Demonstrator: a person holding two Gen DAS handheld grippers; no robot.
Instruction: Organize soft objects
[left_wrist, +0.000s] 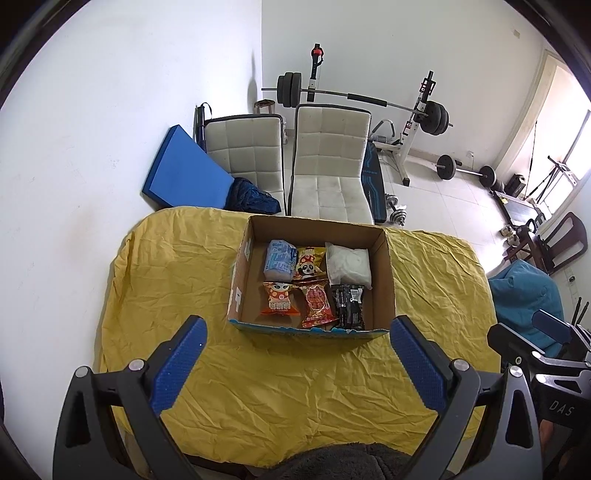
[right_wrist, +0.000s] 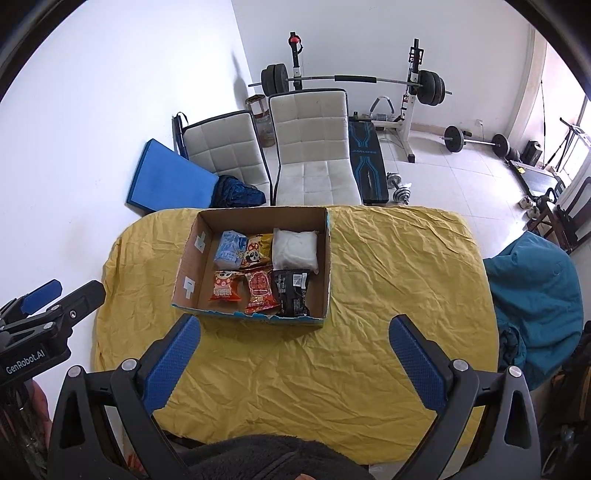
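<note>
Six soft packets are seen packed in two rows inside the open brown cardboard box (left_wrist: 384, 280) on the crumpled yellow cloth (left_wrist: 166, 280). Left gripper (left_wrist: 299, 363) and right gripper (right_wrist: 293, 358) are held wide and empty, near the box. If another packet is added, the snug rows could be crushed or dislodged.

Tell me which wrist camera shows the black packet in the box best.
Left wrist: the black packet lies fully visible in the cardboard box. In the right wrist view, the same packet is partly cut off by the box's near wall.
</note>
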